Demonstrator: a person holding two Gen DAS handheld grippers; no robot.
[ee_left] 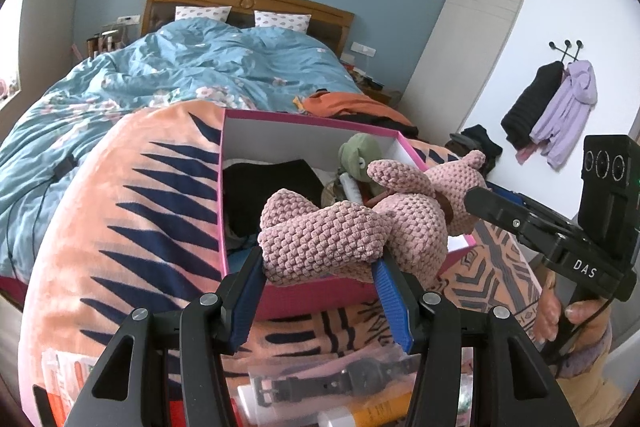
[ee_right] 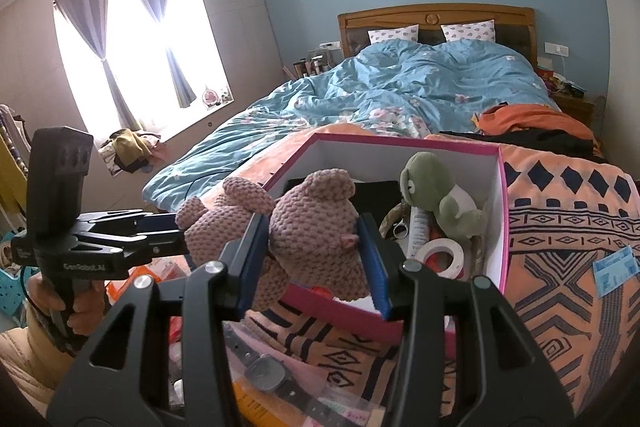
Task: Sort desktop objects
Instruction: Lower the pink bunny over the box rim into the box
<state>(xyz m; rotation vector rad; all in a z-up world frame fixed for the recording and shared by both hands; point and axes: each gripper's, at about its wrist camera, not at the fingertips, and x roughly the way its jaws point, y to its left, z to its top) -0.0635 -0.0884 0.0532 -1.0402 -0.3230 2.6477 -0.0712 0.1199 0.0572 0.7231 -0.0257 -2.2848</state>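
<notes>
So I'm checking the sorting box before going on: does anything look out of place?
Yes. The pink knitted toy is not in the pink box but held above its near edge by the left hand-held gripper and right hand-held gripper, sagging between them.

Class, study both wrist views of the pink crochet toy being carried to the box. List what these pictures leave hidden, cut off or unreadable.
- Box floor, left wrist view: covered by the pink crochet toy.
- Watch strap, right wrist view: hidden behind the right gripper.
- Tubes, left wrist view: cut off by the bottom edge.
- Blue card, right wrist view: print too small.
</notes>
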